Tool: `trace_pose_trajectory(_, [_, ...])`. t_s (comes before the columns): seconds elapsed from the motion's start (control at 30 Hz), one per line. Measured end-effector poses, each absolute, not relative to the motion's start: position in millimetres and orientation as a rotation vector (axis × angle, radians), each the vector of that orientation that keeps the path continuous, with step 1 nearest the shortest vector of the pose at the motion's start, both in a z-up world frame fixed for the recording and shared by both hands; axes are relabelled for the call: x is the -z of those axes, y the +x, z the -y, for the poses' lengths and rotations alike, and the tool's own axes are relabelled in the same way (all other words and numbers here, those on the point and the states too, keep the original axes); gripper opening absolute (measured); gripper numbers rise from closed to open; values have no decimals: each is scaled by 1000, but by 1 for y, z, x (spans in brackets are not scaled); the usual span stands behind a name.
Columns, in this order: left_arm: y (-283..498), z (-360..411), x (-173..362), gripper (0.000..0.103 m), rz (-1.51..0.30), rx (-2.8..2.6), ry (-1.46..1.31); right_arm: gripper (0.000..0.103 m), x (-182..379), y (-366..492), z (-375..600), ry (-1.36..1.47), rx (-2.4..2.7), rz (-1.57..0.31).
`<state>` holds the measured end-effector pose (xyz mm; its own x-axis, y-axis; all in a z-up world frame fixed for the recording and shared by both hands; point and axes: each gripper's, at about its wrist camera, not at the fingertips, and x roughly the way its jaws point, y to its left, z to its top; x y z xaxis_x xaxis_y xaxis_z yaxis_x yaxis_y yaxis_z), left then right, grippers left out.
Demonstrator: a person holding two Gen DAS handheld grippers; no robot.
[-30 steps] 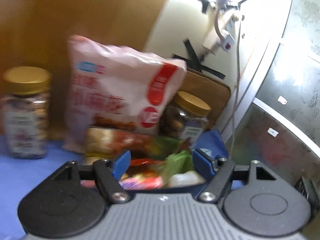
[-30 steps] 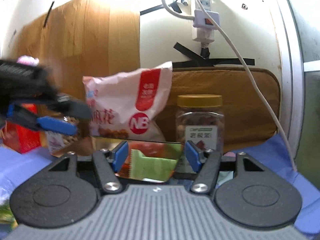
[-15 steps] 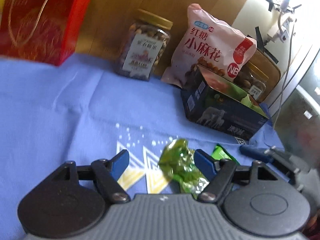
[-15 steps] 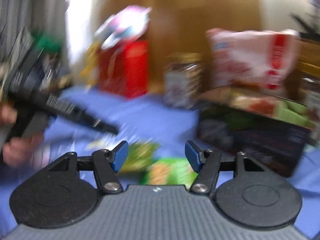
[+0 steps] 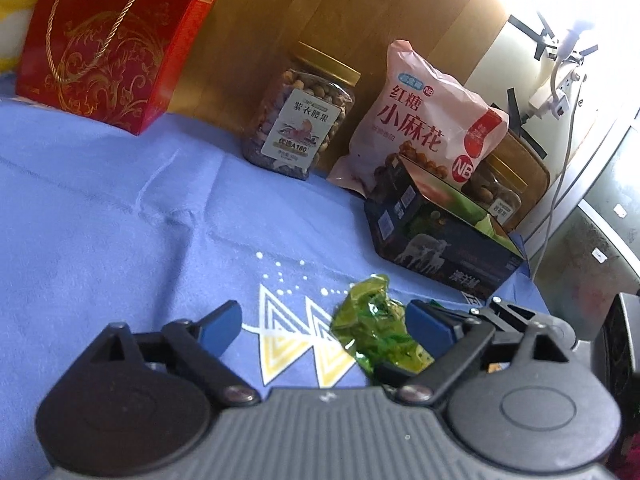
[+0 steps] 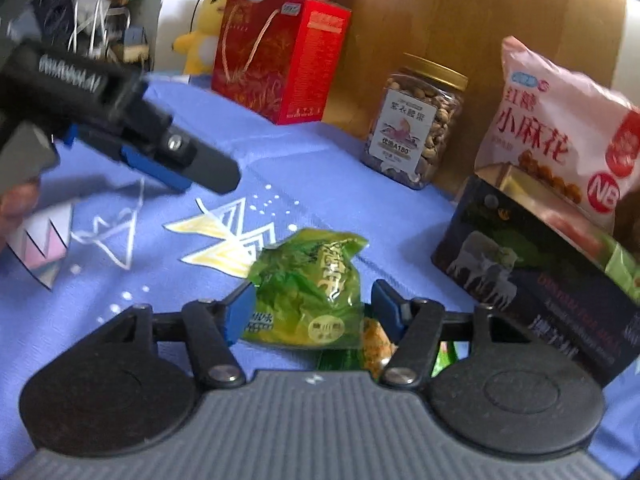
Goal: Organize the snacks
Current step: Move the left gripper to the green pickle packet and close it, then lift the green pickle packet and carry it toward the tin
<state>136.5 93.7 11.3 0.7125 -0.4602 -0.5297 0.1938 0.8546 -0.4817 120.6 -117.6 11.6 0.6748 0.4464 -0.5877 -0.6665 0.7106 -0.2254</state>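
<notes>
Both grippers angled down toward the blue cloth [image 5: 120,208] — left gripper [image 5: 324,326] with jaws opening, wide, a crumpled green snack packet [image 5: 376,328] lying on the cloth between them toward the right-hand pad, apparently not pinched. Right gripper [image 6: 310,304] partly spread, straddling the same green packet [image 6: 308,292] with its left-hand pad just beside the wrapper; contact hard to tell, another small packet [image 6: 376,344] under it. Behind: dark snack box [image 6: 536,280] partly filled, pink bag [image 6: 560,136], nut jar [image 6: 416,120], red gift box [image 6: 280,56].
</notes>
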Motion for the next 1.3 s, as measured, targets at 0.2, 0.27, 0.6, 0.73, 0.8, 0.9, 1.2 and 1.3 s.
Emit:
trace_pose_trajectory(0.2, [132, -88, -6, 94, -689, 406, -420, 59, -16, 146, 118, -361, -700, -642])
trace_pose_trajectory(0.27, [128, -88, -5, 94, -690, 415, -420, 32, -18, 147, 119, -340, -702, -650])
trace_pose_trajectory(0.6, [114, -97, -11, 94, -665, 533, -490, 16, -17, 58, 112, -568, -576, -408])
trace_pose_trajectory(0.73, [107, -91, -9, 97, -691, 621, -542, 16, -3, 37, 109, -726, -481, -363])
trace_pose_trajectory(0.8, [105, -89, -7, 98, -711, 650, -564, 17, 1, 32, 104, -759, -516, -357])
trace_pose_trajectory(0.9, [100, -84, -8, 100, -720, 669, -558, 17, 9, 26, 94, -802, -553, -338])
trace_pose_trajectory(1.2, [113, -71, 6, 37, -825, 539, -486, 25, 10, 20, 95, -773, -530, -298])
trace_pose_trajectory(1.3, [117, -75, 11, 16, -832, 530, -497, 41, 6, 20, 106, -757, -535, -306])
